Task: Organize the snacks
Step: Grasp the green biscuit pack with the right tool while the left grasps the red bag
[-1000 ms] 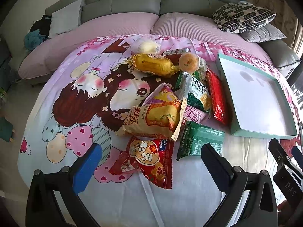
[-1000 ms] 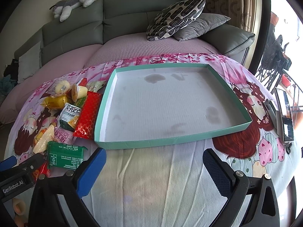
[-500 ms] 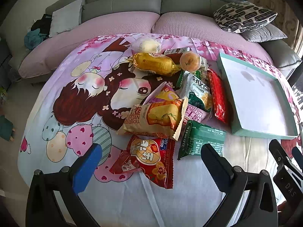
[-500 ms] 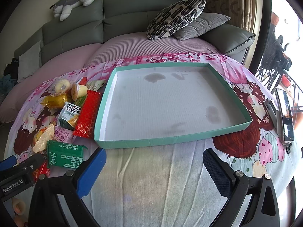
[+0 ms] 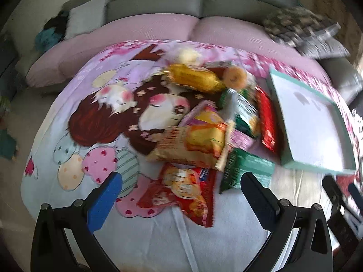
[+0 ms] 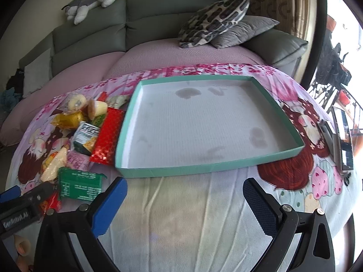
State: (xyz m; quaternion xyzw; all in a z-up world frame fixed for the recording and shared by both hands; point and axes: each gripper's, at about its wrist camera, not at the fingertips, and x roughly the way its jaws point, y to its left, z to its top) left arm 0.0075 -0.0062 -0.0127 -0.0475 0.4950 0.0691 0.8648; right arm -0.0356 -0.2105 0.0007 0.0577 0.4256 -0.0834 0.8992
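Zero snacks in the tray so far, whole pile sits to its left

Biggest thing first: the cartoon-print blanket (image 6: 181,204) carries everything. On it the teal tray (image 6: 267,158) has nothing inside, just a few grey stains on its floor. Snack pile (image 5: 204,131) lies just beside the tray's left wall, the red foil packet (image 6: 106,136) running lengthwise along that wall. Left hand-held gripper (image 5: 181,195) is spread wide, holding nothing, right over the red peanut bag (image 5: 186,192), so I'd say it's the nearer one. Green packet (image 6: 78,184) lies ahead and to its right, long axis roughly across. Right hand-held gripper (image 6: 185,200) is also wide apart and faces the tray's near wall.
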